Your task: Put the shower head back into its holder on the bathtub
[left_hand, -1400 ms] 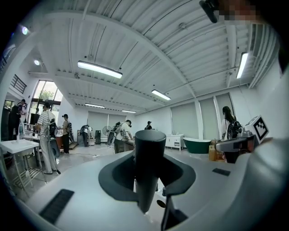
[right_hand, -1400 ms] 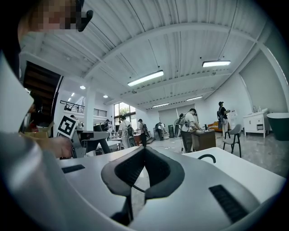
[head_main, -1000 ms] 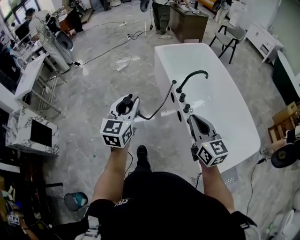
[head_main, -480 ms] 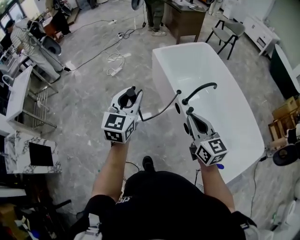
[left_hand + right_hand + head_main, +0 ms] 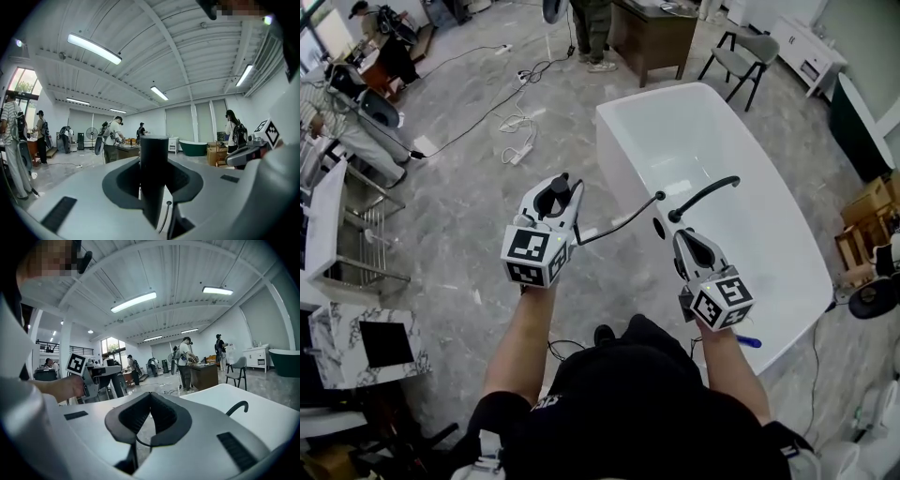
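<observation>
My left gripper (image 5: 556, 194) is shut on the black shower head (image 5: 551, 197), which stands upright between its jaws; in the left gripper view the dark handle (image 5: 153, 168) fills the gap. The thin hose (image 5: 617, 223) runs from it to the black fittings (image 5: 660, 225) on the near rim of the white bathtub (image 5: 623, 155). A black curved faucet spout (image 5: 705, 193) arches over the tub. My right gripper (image 5: 686, 240) is shut and empty, just in front of those fittings. The right gripper view shows the spout (image 5: 236, 408) and the tub rim (image 5: 267, 420) ahead.
Cables (image 5: 520, 127) trail over the grey marble floor on the left. A desk (image 5: 652, 37) with people and a chair (image 5: 748, 52) stand beyond the tub. Cardboard boxes (image 5: 867, 220) sit right of the tub, and a marble-topped cabinet (image 5: 366, 342) at the left.
The person has walked forward with both grippers. The tub, spout and fittings have come closer to the grippers. The left gripper keeps its hold on the shower head.
</observation>
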Tool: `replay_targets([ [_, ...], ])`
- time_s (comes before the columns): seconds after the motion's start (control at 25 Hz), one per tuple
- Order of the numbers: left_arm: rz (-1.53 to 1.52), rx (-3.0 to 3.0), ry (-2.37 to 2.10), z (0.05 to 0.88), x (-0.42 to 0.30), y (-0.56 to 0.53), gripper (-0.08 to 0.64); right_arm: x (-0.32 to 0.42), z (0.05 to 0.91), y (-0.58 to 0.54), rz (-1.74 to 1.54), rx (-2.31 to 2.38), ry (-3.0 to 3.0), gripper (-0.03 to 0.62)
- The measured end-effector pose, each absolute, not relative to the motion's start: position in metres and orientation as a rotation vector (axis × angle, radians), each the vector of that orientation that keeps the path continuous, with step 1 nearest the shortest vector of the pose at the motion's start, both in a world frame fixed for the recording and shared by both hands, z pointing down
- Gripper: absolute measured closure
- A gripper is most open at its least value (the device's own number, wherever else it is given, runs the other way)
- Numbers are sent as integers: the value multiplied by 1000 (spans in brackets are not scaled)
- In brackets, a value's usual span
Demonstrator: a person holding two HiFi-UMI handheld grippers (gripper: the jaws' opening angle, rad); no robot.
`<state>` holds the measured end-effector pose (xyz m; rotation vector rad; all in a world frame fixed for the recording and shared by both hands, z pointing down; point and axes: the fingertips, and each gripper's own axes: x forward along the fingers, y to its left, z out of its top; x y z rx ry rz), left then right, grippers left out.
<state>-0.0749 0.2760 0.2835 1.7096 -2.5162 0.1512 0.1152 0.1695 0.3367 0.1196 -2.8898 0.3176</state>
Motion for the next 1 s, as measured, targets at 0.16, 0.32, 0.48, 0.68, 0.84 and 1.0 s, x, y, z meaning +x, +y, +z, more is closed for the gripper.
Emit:
replay_targets([
  [0.16,143,1721,-2479,297,-99,251,440,89,348,152,340,128,-2867,577],
  [0.32,143,1724,-2442,314,-130,216,440,50,361,123,371,114,-2857,577],
  [0.48,152,1718,-2421,325,-174,166,440,1,374,76,405,100,-2853,577],
  [0.68,196,1709,-2380,338,-228,79,440,-54,397,4,481,95,-2808,577],
  [0.84,239,1729,-2335,344,-263,21,440,-91,411,-35,546,90,-2774,577],
  [1.0,267,1768,-2306,347,-280,-26,440,-110,423,-68,572,103,-2760,577],
])
